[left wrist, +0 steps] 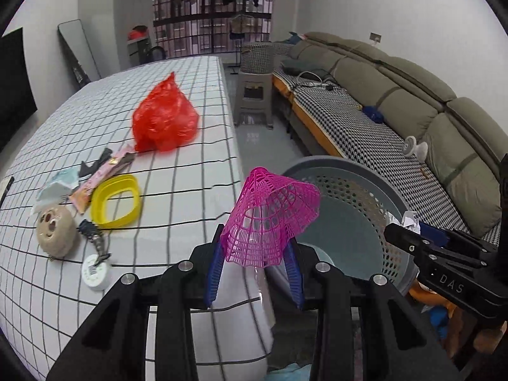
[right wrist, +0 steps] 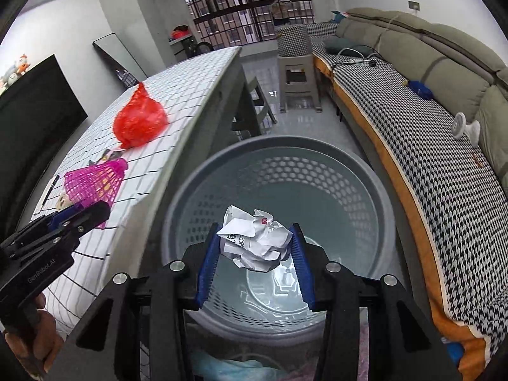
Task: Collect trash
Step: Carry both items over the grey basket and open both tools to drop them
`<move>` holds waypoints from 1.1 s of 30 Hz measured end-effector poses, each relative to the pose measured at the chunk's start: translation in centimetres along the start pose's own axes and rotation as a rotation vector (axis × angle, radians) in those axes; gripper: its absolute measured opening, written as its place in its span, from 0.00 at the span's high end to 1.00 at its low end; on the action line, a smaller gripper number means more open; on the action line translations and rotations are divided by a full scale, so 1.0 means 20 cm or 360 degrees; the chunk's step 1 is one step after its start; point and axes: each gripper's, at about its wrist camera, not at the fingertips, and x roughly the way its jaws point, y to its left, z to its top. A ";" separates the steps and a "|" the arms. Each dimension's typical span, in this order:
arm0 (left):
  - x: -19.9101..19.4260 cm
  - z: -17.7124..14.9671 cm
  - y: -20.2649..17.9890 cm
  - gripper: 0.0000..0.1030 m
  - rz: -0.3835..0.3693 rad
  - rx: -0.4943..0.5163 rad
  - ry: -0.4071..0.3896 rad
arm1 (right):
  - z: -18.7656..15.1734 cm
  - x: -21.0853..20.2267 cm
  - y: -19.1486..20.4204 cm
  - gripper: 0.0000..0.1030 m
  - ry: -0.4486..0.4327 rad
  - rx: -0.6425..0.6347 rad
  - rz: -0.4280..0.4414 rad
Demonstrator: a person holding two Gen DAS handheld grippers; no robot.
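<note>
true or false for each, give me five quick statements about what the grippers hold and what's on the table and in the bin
1. The left gripper is shut on the pink mesh cone. True.
2. The right gripper holds a red plastic bag. False: it grips a crumpled paper ball; the red bag sits on the table.
3. The paper ball is held above the grey perforated bin. True.
4. The yellow ring lies inside the bin. False: it lies on the checked table.
5. The bin is full to the rim. False: its bottom is visible.
</note>
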 end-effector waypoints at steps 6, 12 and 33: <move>0.15 -0.02 -0.16 0.65 -0.0065 0.0079 0.0105 | -0.02 0.05 -0.11 0.58 0.0038 0.0042 -0.0007; 0.22 -0.01 -0.20 0.58 -0.0069 0.0084 0.0155 | -0.01 0.07 -0.19 0.57 0.0036 0.0072 -0.0014; 0.18 0.01 -0.23 0.27 0.0012 0.0088 0.0104 | -0.03 0.01 -0.26 0.40 -0.0024 0.0125 -0.0018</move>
